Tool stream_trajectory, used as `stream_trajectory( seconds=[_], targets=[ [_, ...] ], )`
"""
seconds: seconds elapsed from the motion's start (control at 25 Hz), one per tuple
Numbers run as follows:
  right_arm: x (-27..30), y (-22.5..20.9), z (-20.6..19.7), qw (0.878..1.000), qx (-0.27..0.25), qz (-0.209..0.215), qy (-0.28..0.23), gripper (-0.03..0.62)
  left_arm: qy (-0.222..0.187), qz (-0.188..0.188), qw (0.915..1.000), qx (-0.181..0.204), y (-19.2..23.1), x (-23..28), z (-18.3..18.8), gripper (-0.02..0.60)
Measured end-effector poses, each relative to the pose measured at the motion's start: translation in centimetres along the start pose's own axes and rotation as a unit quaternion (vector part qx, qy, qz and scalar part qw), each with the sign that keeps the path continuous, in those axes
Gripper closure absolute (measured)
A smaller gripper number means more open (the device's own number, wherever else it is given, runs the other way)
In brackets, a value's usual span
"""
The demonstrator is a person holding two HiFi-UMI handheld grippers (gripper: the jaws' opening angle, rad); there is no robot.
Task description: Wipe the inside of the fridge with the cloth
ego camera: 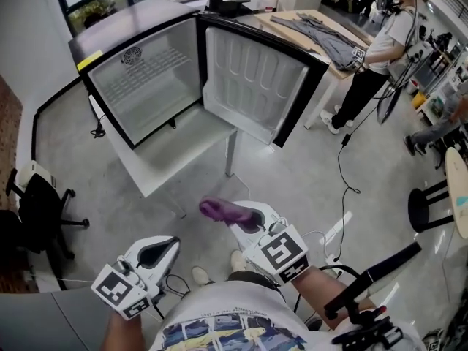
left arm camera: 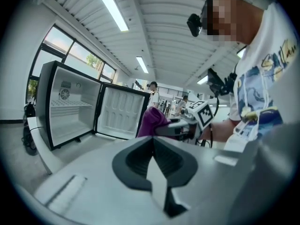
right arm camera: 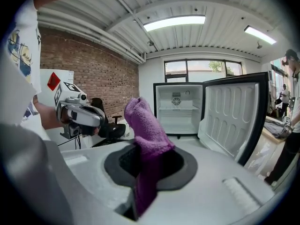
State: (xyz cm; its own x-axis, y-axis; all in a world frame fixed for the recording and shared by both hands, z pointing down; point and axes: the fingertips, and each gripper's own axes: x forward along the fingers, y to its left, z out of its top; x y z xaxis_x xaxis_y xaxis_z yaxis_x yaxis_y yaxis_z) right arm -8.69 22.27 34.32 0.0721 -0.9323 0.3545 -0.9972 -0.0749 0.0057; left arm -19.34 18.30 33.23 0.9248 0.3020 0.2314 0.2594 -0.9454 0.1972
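A small black fridge (ego camera: 146, 79) with a white inside stands open on a white table (ego camera: 172, 159), its door (ego camera: 256, 86) swung out to the right. The inside holds a wire shelf and nothing else that I can see. My right gripper (ego camera: 245, 218) is shut on a purple cloth (ego camera: 225, 211), which sticks out past the jaws and points toward the fridge, well short of it. In the right gripper view the cloth (right arm camera: 145, 125) stands up in front of the fridge (right arm camera: 178, 109). My left gripper (ego camera: 157, 253) hangs lower left, shut and empty, jaws together (left arm camera: 152, 161).
A black office chair (ego camera: 40, 203) stands at the left. A person (ego camera: 380, 50) stands at the back right beside a wooden table (ego camera: 322, 35) with grey fabric. A black stool (ego camera: 428, 207) and a floor cable (ego camera: 344, 167) lie to the right.
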Motion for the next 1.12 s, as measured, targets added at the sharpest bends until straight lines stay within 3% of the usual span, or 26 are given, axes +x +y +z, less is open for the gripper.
stream_trajectory(
  seconds=[0.44, 1.12],
  targets=[
    [-0.1, 4.5, 0.3, 1.0, -0.012, -0.001, 0.004, 0.542, 0.008, -0.003, 0.9999, -0.009, -0.5, -4.3, -1.9, 0.575],
    [2.4, 5.1, 0.8, 1.0, -0.018, -0.006, 0.012, 0.543, 0.015, -0.017, 0.9997, -0.014, 2.2, -4.7, -2.9, 0.575]
  ],
)
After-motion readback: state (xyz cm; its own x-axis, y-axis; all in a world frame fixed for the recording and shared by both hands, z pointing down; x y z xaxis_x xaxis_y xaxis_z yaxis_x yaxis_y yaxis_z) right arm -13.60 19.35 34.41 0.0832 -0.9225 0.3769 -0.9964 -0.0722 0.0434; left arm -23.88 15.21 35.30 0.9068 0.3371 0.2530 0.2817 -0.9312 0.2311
